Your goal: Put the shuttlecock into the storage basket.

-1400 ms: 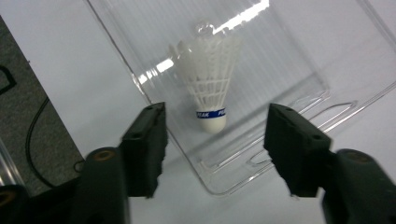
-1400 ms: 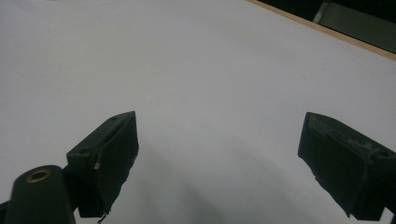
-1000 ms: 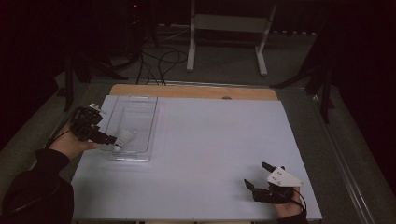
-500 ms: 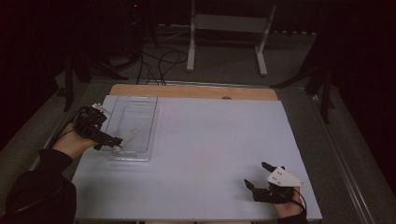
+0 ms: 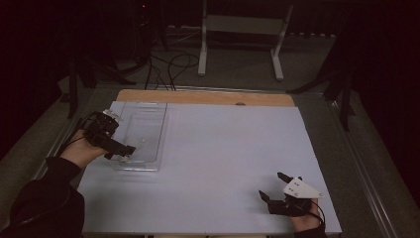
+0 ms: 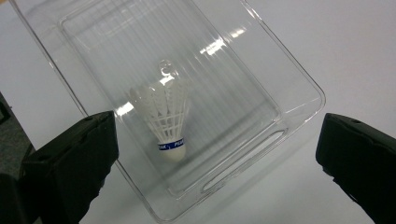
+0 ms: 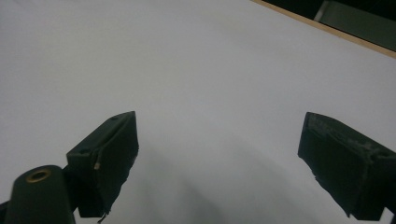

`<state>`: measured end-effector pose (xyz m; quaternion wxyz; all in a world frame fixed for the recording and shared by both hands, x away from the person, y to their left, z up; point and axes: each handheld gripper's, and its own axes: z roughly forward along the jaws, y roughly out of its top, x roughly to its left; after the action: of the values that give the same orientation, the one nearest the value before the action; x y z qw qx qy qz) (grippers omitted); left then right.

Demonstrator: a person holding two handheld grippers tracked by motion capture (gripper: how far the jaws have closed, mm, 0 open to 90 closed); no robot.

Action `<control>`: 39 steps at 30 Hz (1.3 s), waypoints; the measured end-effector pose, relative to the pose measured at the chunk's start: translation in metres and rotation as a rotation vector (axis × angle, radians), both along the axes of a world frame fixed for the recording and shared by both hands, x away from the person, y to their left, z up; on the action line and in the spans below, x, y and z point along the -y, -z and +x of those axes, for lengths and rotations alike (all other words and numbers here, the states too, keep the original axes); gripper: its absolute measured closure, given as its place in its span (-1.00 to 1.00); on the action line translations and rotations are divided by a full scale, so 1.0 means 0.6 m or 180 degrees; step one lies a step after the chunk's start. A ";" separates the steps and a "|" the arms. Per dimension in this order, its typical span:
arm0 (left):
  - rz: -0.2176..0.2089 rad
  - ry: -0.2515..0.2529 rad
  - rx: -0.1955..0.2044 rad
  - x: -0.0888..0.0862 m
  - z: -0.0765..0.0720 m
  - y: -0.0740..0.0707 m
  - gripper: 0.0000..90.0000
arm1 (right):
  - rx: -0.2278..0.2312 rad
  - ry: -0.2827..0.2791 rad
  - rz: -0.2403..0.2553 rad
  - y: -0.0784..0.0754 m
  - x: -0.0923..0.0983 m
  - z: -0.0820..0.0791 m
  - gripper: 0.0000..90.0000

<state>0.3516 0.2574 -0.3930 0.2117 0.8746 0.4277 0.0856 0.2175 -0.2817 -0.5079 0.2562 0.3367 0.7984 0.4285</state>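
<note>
A white shuttlecock with a blue band lies on its side in the clear plastic tray, cork toward the tray's near end. My left gripper hovers just above it. Its jaws have just been opening and now stand wide, and the shuttlecock lies between and below them, untouched. From above, the left gripper sits at the near left corner of the tray. My right gripper rests open at the table's near right, nothing between its jaws.
A white sheet covers the table, with a wooden strip along the far edge. Metal stand legs and cables lie on the dark floor beyond. The table's metal frame runs down both sides.
The left gripper let go of the shuttlecock, which now lies in the tray, and the hand drew back slightly left and up. The right gripper has not moved.
</note>
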 end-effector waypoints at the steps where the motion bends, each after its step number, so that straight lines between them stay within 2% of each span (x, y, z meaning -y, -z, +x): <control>1: -0.0012 -0.0002 0.0011 0.001 0.000 -0.001 -1.00 | 0.0000 -0.0001 0.0000 0.000 0.000 0.000 -0.73; 15: -0.0026 0.0109 0.0073 0.028 -0.001 -0.007 -1.00 | -0.0004 0.0008 0.0004 0.000 0.000 0.000 -0.73; 23: 0.0011 0.0173 0.0097 0.049 -0.002 -0.007 -1.00 | -0.0009 0.0006 0.0003 0.000 0.001 0.000 -0.73; 26: 0.0062 0.0197 0.0147 0.058 -0.003 -0.006 -1.00 | -0.0007 0.0002 0.0003 0.000 0.000 0.000 -0.73; 29: 0.0054 0.0218 0.0175 0.064 -0.004 -0.007 -1.00 | -0.0009 0.0006 0.0004 0.000 0.001 0.000 -0.73; 34: 0.0054 0.0342 0.0153 0.077 -0.006 -0.006 -1.00 | -0.0013 -0.0003 0.0005 0.000 0.000 0.000 -0.73; 39: 0.0016 0.0396 0.0156 0.089 -0.007 -0.009 -1.00 | -0.0014 0.0005 0.0001 0.000 0.001 0.000 -0.73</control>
<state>0.3472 0.2043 -0.3874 0.2249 0.8976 0.3670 0.0947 0.2174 -0.2825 -0.5080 0.2548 0.3383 0.7986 0.4277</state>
